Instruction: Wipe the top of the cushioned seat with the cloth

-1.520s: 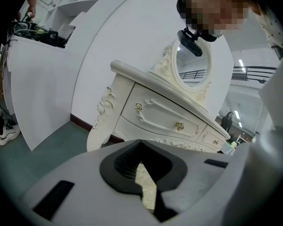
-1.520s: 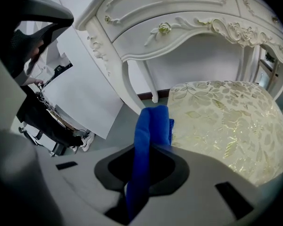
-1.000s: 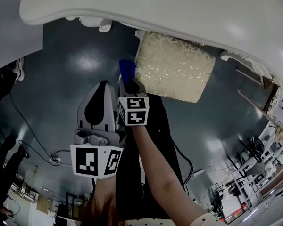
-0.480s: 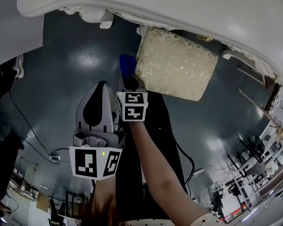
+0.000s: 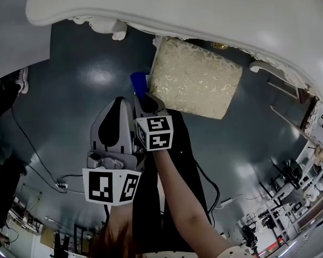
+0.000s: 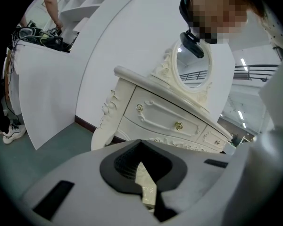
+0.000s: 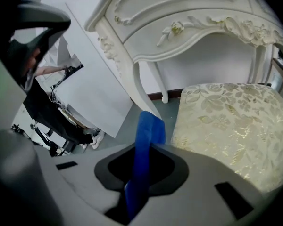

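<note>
Two grippers: L gripper point(image 5: 117, 102) jaws pressed together, empty. R gripper point(image 5: 144, 100) pinches blue cloth point(image 5: 137, 83) just beside cushioned seat point(image 5: 196, 85) left edge. Risk: little cloth sticks out, so hard jaws may scrape fabric.

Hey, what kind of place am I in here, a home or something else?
Probably a lab or studio mock-up, not a home: an ornate white dressing table and cushioned seat stand among bare white partition boards, with cables on the floor.
</note>
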`<action>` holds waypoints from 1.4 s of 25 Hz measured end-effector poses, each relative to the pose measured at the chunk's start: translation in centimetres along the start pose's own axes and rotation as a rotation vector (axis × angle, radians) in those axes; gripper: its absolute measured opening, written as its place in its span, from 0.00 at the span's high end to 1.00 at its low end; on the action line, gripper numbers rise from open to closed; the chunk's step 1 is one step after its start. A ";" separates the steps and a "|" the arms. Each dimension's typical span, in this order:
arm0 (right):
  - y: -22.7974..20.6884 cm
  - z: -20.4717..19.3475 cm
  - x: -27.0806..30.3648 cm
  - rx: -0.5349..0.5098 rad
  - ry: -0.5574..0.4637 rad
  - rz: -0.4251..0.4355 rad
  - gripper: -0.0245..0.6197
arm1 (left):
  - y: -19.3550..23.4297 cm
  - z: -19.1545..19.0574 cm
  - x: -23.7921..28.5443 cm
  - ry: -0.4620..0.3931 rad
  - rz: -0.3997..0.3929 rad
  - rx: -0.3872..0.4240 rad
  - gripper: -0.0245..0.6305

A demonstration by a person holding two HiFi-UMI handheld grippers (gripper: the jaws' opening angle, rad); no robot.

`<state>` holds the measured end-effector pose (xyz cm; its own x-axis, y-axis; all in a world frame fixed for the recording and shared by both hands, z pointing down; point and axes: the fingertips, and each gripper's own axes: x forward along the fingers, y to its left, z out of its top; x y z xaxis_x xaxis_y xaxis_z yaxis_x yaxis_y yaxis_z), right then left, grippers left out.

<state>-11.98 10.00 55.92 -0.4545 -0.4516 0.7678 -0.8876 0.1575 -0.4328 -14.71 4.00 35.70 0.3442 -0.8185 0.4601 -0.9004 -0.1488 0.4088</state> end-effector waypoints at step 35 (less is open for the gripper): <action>-4.4 18.8 -52.1 -0.064 -0.655 -0.133 0.87 | -39.4 16.6 -17.2 -0.229 -0.725 0.304 0.96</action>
<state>16.95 16.33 8.96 -0.2195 -0.9074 0.3584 -0.9447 0.1060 -0.3102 10.45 14.74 -1.45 0.8351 -0.5496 -0.0223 -0.5196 -0.8015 0.2960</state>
